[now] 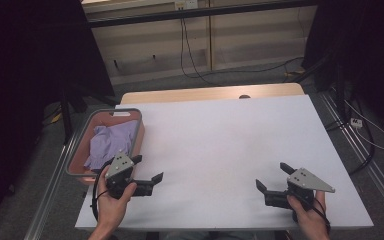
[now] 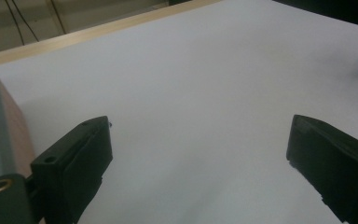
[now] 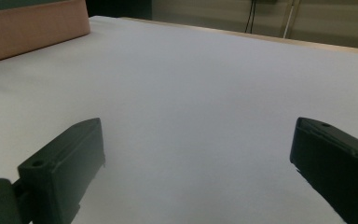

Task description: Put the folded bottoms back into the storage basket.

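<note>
A pink basket with a grey rim (image 1: pixel 139 131) stands at the table's left edge, and a crumpled purple cloth (image 1: pixel 109 142) lies inside it. My left gripper (image 1: pixel 147 168) hovers just right of the basket's near corner, open, with nothing between its jaws. In the left gripper view the left gripper (image 2: pixel 198 135) points across bare white tabletop, with the basket's wall (image 2: pixel 14 126) at the left edge. My right gripper (image 1: pixel 272 176) is near the front right of the table, open and empty. Ahead of the right gripper (image 3: pixel 198 133) lies only table, with the basket (image 3: pixel 32 25) far off.
The white table (image 1: pixel 220 135) has a wooden strip (image 1: pixel 210 93) along its far edge. Cables (image 1: pixel 187 50) run over the floor and wall behind it. Dark curtains (image 1: pixel 25 60) hang on both sides, and metal rails (image 1: pixel 50 185) flank the table.
</note>
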`<state>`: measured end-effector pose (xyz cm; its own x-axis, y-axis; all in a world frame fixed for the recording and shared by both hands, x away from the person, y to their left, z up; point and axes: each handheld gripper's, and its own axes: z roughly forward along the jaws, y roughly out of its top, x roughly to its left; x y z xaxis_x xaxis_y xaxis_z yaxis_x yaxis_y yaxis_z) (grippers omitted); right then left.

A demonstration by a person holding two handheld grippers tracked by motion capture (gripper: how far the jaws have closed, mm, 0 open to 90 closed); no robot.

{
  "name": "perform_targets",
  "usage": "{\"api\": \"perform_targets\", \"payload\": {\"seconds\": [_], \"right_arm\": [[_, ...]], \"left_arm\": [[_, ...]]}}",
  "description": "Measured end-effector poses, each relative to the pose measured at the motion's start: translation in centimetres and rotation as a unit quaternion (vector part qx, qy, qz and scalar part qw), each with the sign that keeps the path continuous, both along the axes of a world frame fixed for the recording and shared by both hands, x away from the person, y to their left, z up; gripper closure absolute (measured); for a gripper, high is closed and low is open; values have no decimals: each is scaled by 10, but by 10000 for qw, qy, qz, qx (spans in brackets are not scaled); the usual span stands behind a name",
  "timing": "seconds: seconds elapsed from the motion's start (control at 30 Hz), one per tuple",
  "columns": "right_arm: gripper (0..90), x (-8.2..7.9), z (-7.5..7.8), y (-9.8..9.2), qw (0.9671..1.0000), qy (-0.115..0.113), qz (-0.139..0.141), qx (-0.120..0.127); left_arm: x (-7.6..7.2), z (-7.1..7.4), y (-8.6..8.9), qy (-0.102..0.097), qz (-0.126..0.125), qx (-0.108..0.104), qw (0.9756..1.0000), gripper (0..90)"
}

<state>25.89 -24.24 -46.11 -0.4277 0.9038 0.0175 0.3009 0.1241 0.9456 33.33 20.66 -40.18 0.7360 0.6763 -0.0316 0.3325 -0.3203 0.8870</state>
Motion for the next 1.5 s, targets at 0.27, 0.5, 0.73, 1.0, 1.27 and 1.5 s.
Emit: {"api": "perform_targets", "payload": {"seconds": [0.27,0.5,0.73,1.0,1.27,1.5], "right_arm": [[28,0,0,0,10000,0,3,-8],[27,0,0,0,10000,8,10,-2],[28,0,0,0,10000,4,14,-9],[27,0,0,0,10000,10,58,1],[27,-3,1,0,10000,-3,61,35],[27,-2,1,-2,10000,-9,51,56]], "left_arm": [[13,-8,-15,45,-134,-69,9999,66],[18,-17,-28,131,-164,-50,9998,66],[18,-29,-37,251,-250,-26,9994,66],[18,-44,-36,323,-134,-177,9992,58],[11,-53,-32,252,107,-188,9994,55],[9,-53,-32,297,79,-131,9994,54]]}}
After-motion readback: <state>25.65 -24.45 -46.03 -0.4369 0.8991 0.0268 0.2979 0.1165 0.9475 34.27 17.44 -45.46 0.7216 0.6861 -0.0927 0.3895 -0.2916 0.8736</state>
